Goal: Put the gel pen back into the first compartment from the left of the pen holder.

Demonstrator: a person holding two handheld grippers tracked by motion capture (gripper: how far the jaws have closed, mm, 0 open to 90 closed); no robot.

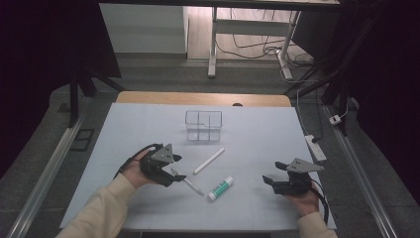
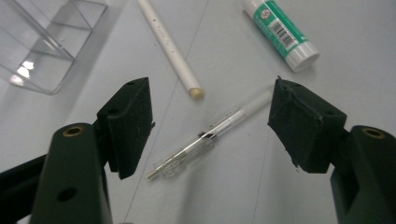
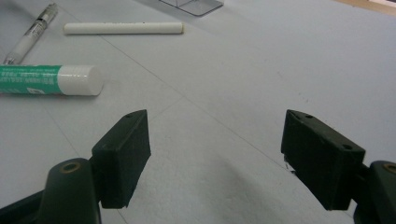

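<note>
I hold my left gripper (image 2: 210, 128) with jaws apart over the clear pen (image 2: 205, 137), beside a green-and-white glue stick (image 2: 280, 32) whose barcode label is unreadable.

Left tool (image 1: 174, 171): black body, grey three-cornered plate on top, black cable looping behind. Right tool (image 1: 271, 180): same build, cable trailing past wrist. Jaws: matte black rectangular blocks, small holes; brass-ringed screw holes on arms. Cream long sleeves (image 1: 106, 203) on both forearms.
</note>
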